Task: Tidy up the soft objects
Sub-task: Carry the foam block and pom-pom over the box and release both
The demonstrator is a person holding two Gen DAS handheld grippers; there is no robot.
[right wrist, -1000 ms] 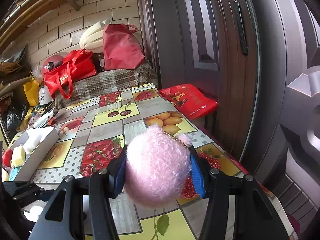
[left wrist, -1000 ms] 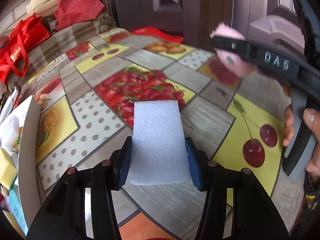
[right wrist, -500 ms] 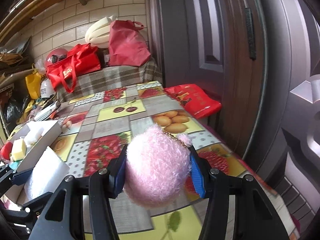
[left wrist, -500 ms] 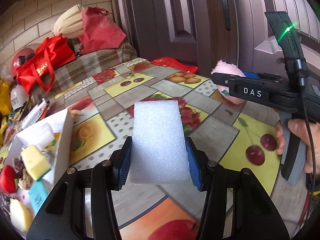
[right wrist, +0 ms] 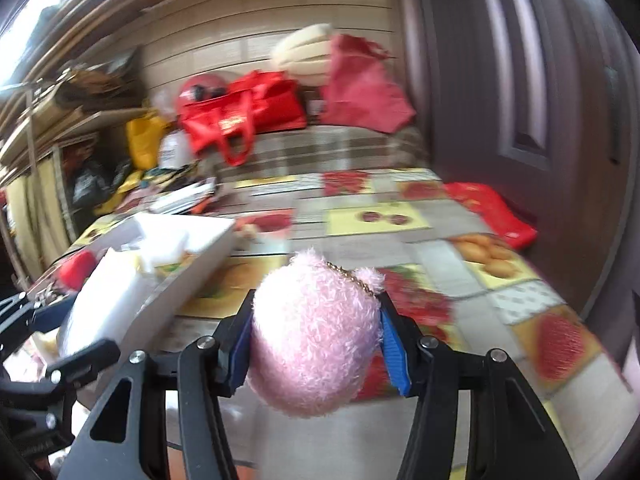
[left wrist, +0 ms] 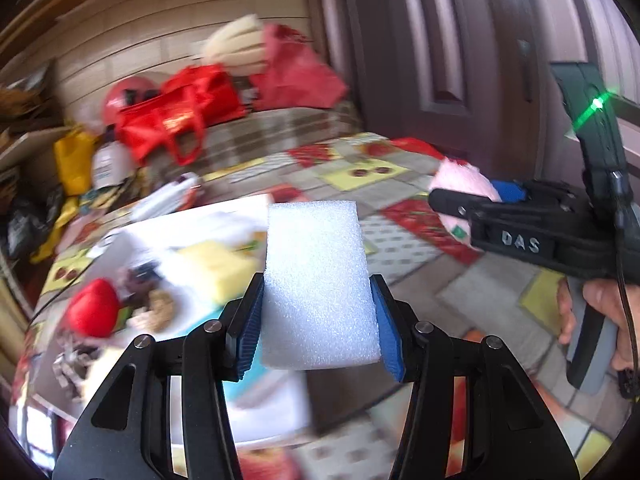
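Observation:
My left gripper [left wrist: 318, 320] is shut on a white foam block [left wrist: 316, 280] and holds it in the air over the near end of a white box [left wrist: 256, 408]. The box holds a yellow sponge [left wrist: 218, 268], a red soft heart [left wrist: 94, 312] and other small items. My right gripper [right wrist: 316, 340] is shut on a fluffy pink plush pouch [right wrist: 312, 336] with a thin gold chain, above the table. In the left wrist view the right gripper [left wrist: 460, 204] and pink pouch [left wrist: 460, 178] are at the right. In the right wrist view the foam block [right wrist: 108, 296] and white box [right wrist: 188, 280] are at the left.
The table has a fruit-print cloth [right wrist: 400, 216]. Red bags [right wrist: 244, 116], a cream cushion [right wrist: 304, 50] and clutter sit on a plaid bench at the far end. A dark door [right wrist: 520, 80] stands to the right. A red packet [right wrist: 492, 208] lies at the table's right edge.
Both grippers have swung left toward the white box, each still holding its object. The foam block now hangs over the box; the view is motion-blurred.

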